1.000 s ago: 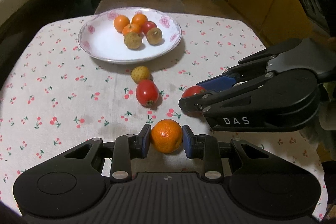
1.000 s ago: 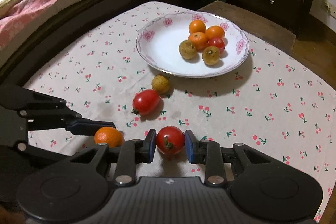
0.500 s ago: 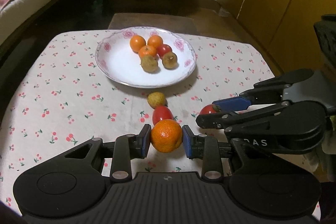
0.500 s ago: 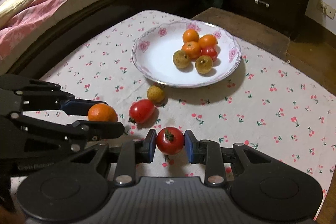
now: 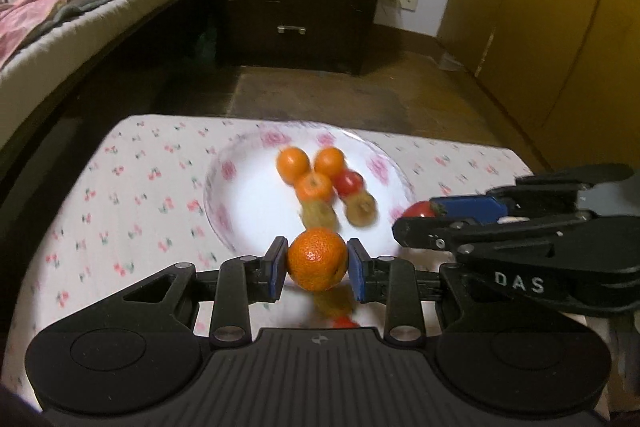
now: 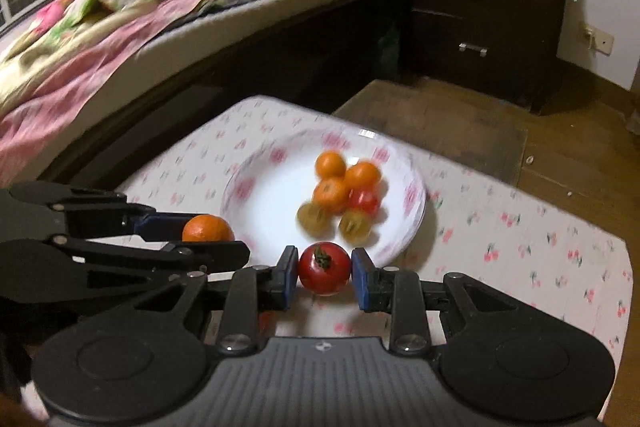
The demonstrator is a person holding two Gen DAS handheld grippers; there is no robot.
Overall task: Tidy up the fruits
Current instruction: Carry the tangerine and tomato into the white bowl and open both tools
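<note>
My left gripper (image 5: 317,264) is shut on an orange mandarin (image 5: 317,259), held above the table near the front rim of the white floral plate (image 5: 228,187). My right gripper (image 6: 325,270) is shut on a red tomato (image 6: 324,268), also raised near the plate's (image 6: 256,195) front rim. The plate holds three mandarins, a tomato and two brownish fruits. In the left wrist view the right gripper (image 5: 416,223) with its tomato (image 5: 420,209) sits to my right. In the right wrist view the left gripper's mandarin (image 6: 207,228) shows at left. A yellowish fruit (image 5: 334,301) and a red tomato (image 5: 344,323) lie on the cloth below the left gripper.
The table has a white cloth with a cherry print (image 5: 132,195). A bed with pink bedding (image 6: 100,39) stands to the left. A dark drawer cabinet (image 5: 296,3) stands behind the table. Wooden floor (image 6: 560,131) lies beyond the table's far edge. A yellow wardrobe (image 5: 560,7) is at right.
Both grippers have lifted their fruit off the cloth and moved forward toward the plate. The two loose fruits on the cloth now lie under the left gripper.
</note>
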